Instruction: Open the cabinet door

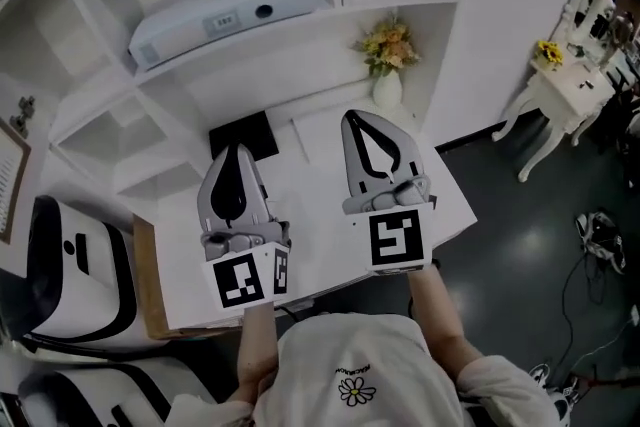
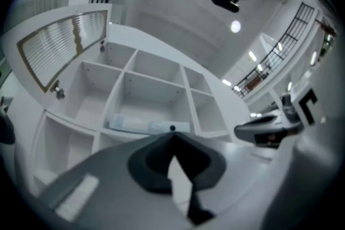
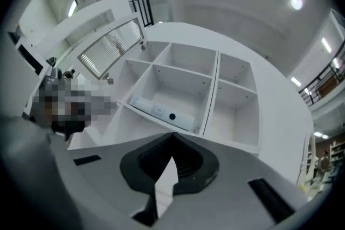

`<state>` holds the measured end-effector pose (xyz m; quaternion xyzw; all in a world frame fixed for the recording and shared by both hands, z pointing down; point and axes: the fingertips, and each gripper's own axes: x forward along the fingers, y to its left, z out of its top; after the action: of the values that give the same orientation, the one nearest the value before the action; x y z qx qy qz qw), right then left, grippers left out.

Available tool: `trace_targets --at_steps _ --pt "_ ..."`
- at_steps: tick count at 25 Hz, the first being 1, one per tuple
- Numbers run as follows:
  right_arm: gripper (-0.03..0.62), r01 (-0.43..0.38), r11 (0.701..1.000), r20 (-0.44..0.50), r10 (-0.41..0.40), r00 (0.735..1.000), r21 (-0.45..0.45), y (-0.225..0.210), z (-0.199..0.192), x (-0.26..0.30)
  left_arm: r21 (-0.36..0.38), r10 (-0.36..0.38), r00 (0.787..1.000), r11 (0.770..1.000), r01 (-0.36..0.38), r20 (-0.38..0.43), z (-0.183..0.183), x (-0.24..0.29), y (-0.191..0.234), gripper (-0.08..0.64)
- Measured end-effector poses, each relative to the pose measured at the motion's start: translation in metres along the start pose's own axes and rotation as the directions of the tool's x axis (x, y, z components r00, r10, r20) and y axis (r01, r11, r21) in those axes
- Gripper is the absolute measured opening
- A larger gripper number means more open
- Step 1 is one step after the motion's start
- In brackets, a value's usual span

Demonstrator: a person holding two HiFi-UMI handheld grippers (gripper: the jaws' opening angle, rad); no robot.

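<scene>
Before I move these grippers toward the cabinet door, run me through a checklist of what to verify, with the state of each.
1. Left gripper free: ok, jaws together with nothing between them.
2. Right gripper free: ok, jaws together, empty.
3. Louvred cabinet door open: ok, it looks swung away from the shelves at the upper left.
4. Door fully open: cannot tell.
5. Door knob gripped: not ok, neither gripper touches it.
6. Flower vase clear: ok, it stands apart, beyond the right gripper.
</scene>
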<state>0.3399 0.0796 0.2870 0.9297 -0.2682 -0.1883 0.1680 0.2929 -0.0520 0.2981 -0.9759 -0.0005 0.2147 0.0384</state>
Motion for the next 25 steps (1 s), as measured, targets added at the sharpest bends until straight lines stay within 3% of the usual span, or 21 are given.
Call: trace_targets --at_steps 3,7,25 --pt "0.000 -0.016 0.991 -0.009 0.017 1.000 0.137 0.009 -0.019 -0.012 -0.018 0.013 0.999 1.000 -0.014 -0.047 -0.019 -0.004 0.001 0.005" --pt "0.000 -0.025 0.976 -0.031 0.033 0.999 0.216 0.020 -0.039 -0.024 0.002 0.015 0.996 1.000 -0.015 -0.087 -0.033 -0.014 -0.001 0.005" --pt "0.000 -0.059 0.962 -0.038 0.071 0.997 0.266 0.050 -0.044 -0.028 0.035 0.030 0.993 0.999 -0.026 -0.114 -0.029 -0.031 0.019 0.005"
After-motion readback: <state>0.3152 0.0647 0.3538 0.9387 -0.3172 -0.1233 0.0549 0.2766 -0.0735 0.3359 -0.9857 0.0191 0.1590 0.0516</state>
